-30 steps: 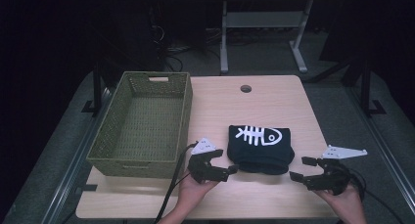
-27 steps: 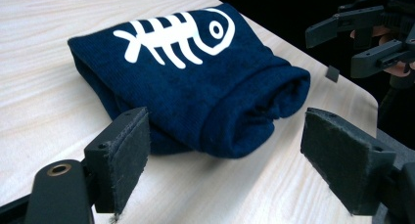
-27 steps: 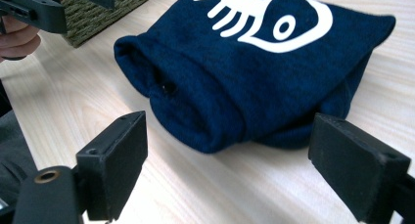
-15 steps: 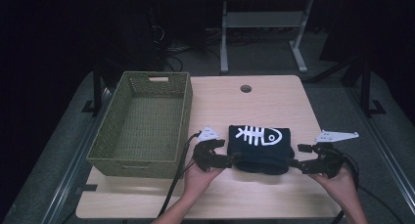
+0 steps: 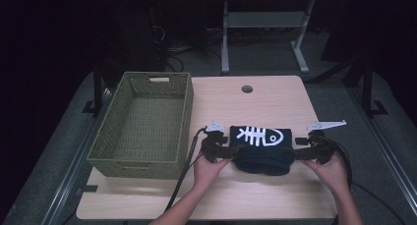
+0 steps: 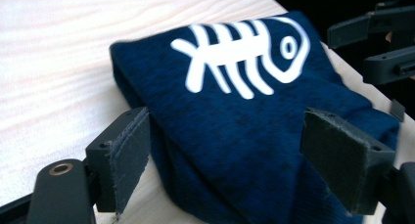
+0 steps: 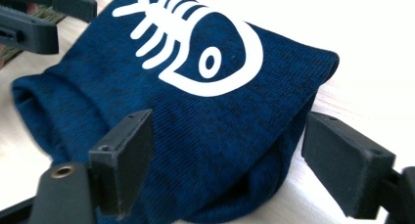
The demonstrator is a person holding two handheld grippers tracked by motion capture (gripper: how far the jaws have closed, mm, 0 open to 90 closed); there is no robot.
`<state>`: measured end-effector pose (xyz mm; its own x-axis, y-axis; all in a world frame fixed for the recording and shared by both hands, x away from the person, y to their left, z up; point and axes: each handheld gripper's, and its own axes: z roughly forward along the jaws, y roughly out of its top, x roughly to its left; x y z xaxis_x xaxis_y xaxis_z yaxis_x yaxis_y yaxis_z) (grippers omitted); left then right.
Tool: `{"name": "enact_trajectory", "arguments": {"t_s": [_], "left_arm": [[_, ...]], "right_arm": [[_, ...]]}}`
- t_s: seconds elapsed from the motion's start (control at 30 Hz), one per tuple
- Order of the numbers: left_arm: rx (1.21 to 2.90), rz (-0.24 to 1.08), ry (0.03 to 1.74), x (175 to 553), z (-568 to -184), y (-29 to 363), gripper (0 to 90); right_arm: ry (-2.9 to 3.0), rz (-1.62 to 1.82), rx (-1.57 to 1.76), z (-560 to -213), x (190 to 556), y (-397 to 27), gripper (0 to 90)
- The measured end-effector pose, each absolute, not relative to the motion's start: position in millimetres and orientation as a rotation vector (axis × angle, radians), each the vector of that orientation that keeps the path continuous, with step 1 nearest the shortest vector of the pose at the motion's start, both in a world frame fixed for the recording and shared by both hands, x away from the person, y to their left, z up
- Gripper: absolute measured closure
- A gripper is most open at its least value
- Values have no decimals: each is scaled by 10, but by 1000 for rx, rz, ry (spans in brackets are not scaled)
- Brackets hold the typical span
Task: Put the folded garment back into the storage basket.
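The folded navy cloth with the fish-bone print (image 5: 263, 149) sat near the front edge of the table (image 5: 275, 99), just right of the wicker basket (image 5: 142, 126), long axis running left to right. The left gripper (image 5: 227, 151) and right gripper (image 5: 299, 147) flanked its two short ends, equally close. Both sets of jaws were spread wide around the cloth, not clamped yet. Looked like a two-handed pinch was next.

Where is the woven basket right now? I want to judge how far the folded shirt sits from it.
In the high view the green woven basket sits on the table's left side, just left of the left gripper and the folded navy fish-skeleton shirt.
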<state>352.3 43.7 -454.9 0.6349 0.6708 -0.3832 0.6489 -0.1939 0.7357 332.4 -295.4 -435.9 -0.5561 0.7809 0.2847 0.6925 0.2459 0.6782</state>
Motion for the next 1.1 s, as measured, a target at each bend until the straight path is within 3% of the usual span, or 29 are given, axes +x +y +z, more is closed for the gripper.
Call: {"name": "enact_trajectory", "arguments": {"t_s": [0.27,0.67,1.1], "left_arm": [[1955,3,1078,3605,-4656,386,247],[1956,-95,1087,3647,-4732,381,405],[1909,-158,1094,3646,-4769,382,549]], "right_arm": [[2402,1142,1488,-4518,3426,-2897,273],[2337,1140,1552,-4632,3355,-2928,431],[2295,1219,1562,-4689,3216,-2858,684]]}}
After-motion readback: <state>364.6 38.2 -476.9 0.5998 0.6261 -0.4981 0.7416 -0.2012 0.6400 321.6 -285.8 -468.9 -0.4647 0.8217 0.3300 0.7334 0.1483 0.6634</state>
